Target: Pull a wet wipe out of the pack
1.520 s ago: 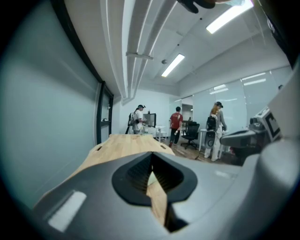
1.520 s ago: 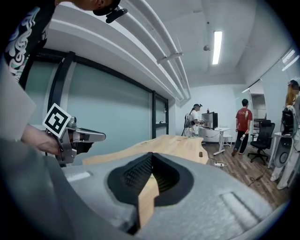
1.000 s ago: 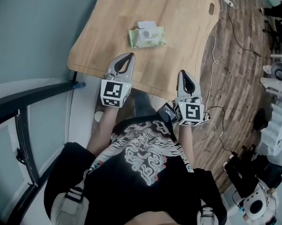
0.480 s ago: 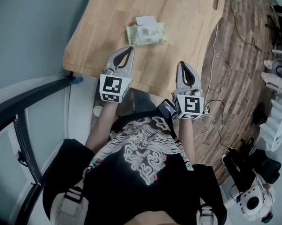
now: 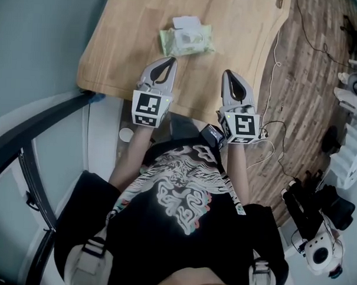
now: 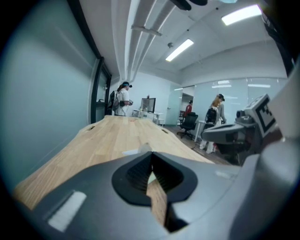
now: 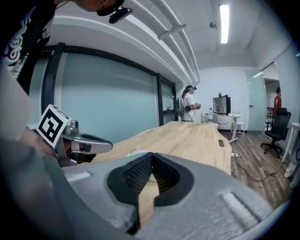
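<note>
The left gripper [image 5: 169,63] and right gripper [image 5: 228,74] are held pressed together, empty, over the table's [image 5: 129,42] near edge; the wipes pack [image 5: 186,40] lies just beyond. Jaws should be spread, pack pinned, wipe pinched.

The wet wipe pack [image 5: 186,40] lies on the table [image 5: 123,48], ahead of both sets of fingers and touching neither. The left gripper [image 5: 171,60] points at its near left part from close by. The right gripper [image 5: 227,72] sits further back, to the pack's right.
</note>
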Action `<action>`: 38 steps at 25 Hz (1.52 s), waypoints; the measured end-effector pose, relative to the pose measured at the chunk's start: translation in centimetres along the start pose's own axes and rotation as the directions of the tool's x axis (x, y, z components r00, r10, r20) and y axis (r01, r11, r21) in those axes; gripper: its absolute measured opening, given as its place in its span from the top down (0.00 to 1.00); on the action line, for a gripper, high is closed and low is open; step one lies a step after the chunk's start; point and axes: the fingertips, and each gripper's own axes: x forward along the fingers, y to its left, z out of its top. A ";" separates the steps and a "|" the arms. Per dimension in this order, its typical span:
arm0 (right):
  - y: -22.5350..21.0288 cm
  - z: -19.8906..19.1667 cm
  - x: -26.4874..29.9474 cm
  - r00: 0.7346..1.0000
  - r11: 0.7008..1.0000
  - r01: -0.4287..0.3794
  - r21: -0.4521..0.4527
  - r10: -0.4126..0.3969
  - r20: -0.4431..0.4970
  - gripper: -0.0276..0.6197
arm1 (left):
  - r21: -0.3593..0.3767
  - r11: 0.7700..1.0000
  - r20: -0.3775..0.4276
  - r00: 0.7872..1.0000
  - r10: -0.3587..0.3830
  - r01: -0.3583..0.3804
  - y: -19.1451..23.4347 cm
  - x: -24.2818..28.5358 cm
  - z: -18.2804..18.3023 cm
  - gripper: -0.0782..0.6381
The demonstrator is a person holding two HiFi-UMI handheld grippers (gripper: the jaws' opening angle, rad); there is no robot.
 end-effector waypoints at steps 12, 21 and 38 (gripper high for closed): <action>-1.8 -0.6 2.7 1.000 0.993 -0.024 0.115 0.023 0.008 0.96 | -0.014 1.000 -0.025 1.000 0.005 -0.005 1.0 1.6 -0.7 0.91; -2.6 -1.4 4.6 0.999 0.989 -0.048 0.136 0.049 0.001 0.96 | -0.030 0.999 -0.046 0.999 0.011 -0.013 2.0 3.5 -1.6 0.91; -0.3 -3.3 8.1 0.984 0.986 -0.160 0.055 0.164 -0.068 0.96 | -0.023 1.000 -0.077 0.997 0.015 -0.017 2.2 5.7 -2.7 0.91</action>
